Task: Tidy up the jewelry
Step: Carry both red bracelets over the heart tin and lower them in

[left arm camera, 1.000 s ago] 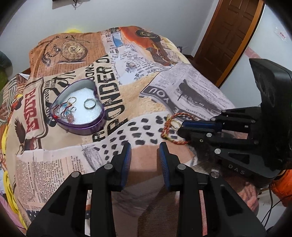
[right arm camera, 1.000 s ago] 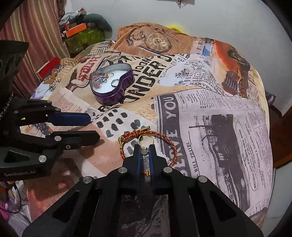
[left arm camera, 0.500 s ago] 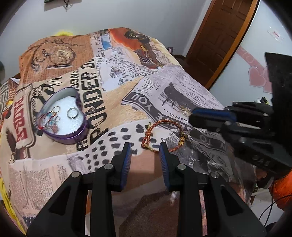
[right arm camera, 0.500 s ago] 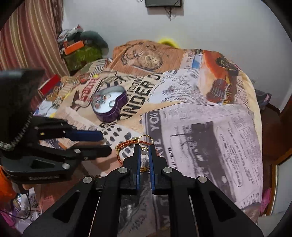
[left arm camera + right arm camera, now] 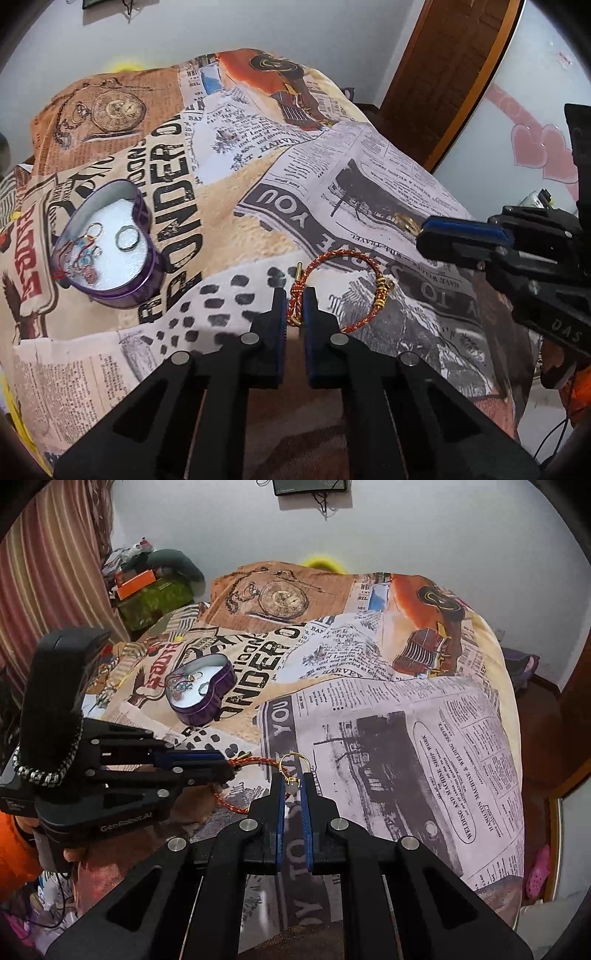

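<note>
A red-and-gold braided bracelet (image 5: pixel 343 284) lies on the printed bedspread. My left gripper (image 5: pixel 294 301) is shut on its knotted end, close to the cloth; it also shows in the right wrist view (image 5: pixel 221 766). My right gripper (image 5: pixel 291 784) is shut on a gold ring with a pale stone (image 5: pixel 292 771), held above the bed to the right of the bracelet (image 5: pixel 255 762); the ring also shows at its tip in the left wrist view (image 5: pixel 406 223). A purple heart-shaped tin (image 5: pixel 146 273) with several rings and charms inside sits to the left, also seen in the right wrist view (image 5: pixel 221 698).
The bedspread (image 5: pixel 303 155) covers a bed whose right edge drops off near a wooden door (image 5: pixel 443 74). Boxes and clutter (image 5: pixel 147 590) stand by a striped curtain at the far left of the bed.
My left gripper has moved forward to the bracelet and shut on its knotted end. My right gripper has lifted up and back to the right with the ring.
</note>
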The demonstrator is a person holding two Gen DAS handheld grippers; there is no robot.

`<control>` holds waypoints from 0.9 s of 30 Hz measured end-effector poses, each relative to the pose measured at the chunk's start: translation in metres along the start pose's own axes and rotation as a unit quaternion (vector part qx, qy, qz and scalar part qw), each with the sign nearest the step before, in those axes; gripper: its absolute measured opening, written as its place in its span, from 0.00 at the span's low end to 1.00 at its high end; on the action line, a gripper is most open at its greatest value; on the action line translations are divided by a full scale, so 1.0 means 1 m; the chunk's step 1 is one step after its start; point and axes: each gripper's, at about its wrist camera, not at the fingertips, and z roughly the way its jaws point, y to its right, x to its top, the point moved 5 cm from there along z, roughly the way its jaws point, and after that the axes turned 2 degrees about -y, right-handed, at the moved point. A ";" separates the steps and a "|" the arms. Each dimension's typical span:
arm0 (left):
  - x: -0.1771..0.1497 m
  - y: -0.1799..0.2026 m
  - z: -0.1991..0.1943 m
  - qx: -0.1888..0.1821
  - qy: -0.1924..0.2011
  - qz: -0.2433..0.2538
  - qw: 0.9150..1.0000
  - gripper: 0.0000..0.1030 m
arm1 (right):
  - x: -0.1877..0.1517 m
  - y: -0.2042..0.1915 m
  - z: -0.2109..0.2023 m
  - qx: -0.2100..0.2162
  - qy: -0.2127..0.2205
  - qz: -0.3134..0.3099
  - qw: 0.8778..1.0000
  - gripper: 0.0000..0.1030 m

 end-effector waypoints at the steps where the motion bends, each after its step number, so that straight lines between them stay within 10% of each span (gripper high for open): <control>1: -0.001 -0.001 -0.002 0.003 0.002 -0.001 1.000 0.06 | 0.001 -0.001 -0.001 0.001 0.001 0.000 1.000 0.07; 27: 0.015 -0.056 -0.114 0.063 0.129 -0.052 0.988 0.05 | 0.045 -0.043 -0.021 0.021 0.052 -0.025 0.998 0.07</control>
